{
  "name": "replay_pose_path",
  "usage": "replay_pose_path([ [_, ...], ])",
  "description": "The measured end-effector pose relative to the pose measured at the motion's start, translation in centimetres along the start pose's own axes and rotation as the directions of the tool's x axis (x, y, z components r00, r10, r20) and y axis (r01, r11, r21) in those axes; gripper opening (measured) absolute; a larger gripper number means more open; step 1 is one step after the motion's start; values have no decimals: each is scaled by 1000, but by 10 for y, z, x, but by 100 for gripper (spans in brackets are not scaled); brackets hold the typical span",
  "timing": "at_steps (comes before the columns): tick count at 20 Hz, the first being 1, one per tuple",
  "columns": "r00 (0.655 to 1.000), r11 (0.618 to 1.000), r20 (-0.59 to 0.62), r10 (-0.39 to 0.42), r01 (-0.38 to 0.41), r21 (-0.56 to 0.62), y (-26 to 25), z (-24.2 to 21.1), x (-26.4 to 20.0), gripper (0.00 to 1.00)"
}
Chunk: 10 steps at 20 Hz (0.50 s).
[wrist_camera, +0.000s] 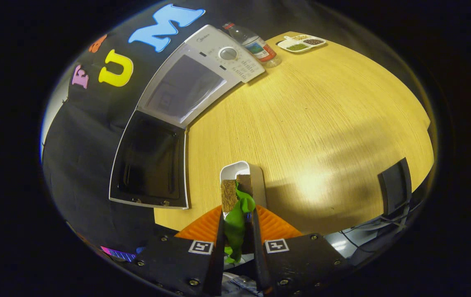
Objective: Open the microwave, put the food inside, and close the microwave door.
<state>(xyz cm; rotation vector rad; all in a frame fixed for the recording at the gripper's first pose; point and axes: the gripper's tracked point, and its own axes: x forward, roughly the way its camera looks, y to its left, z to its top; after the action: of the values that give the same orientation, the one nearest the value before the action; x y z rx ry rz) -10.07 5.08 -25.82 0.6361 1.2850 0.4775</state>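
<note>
The gripper (237,225) has its 2 fingers squeezed together on a white plastic food box (252,175) with green leafy food and brown food (230,194) in it. The box sits up above the pale wooden table (322,123), just ahead of the fingers. The white microwave (202,70) stands at the far side of the table with its dark glass door (150,163) swung wide open toward the gripper. Beside the microwave stands a clear plastic bottle with a red cap (254,43). Past it lies a white tray with 3 little piles of beans (301,43).
</note>
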Motion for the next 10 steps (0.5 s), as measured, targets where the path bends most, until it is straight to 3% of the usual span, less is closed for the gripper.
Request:
replay_pose_path([
  [10, 990, 999, 136, 31, -27, -31, 43, 21, -30, 31],
])
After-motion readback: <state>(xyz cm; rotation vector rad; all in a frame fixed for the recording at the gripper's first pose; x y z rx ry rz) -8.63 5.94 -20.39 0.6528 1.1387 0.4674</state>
